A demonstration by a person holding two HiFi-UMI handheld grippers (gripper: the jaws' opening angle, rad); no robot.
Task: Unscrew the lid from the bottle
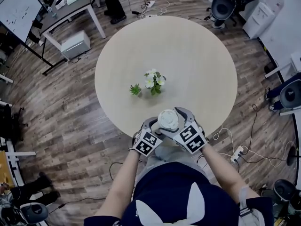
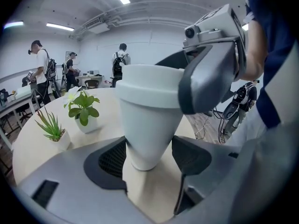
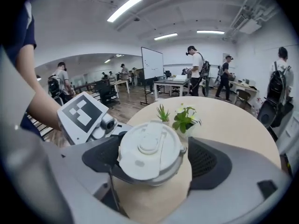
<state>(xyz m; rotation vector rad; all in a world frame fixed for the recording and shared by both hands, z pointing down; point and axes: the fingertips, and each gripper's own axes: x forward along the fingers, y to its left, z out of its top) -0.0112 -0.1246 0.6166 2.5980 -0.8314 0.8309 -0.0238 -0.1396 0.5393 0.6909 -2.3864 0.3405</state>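
Observation:
A white bottle with a white flip lid is at the near edge of the round table. My left gripper is shut on its tapered lower body, a pad pressing each side. My right gripper reaches around the lid from the other side. Its jaws stand wide, with a thin gap showing at the right pad. In the left gripper view the right gripper's finger sits beside the lid rim. The left gripper's marker cube shows in the right gripper view.
A white-flowered potted plant and a small spiky green plant stand near the table's middle. Cables and a power strip lie on the wood floor. Office chairs, desks, a whiteboard and several people stand farther off.

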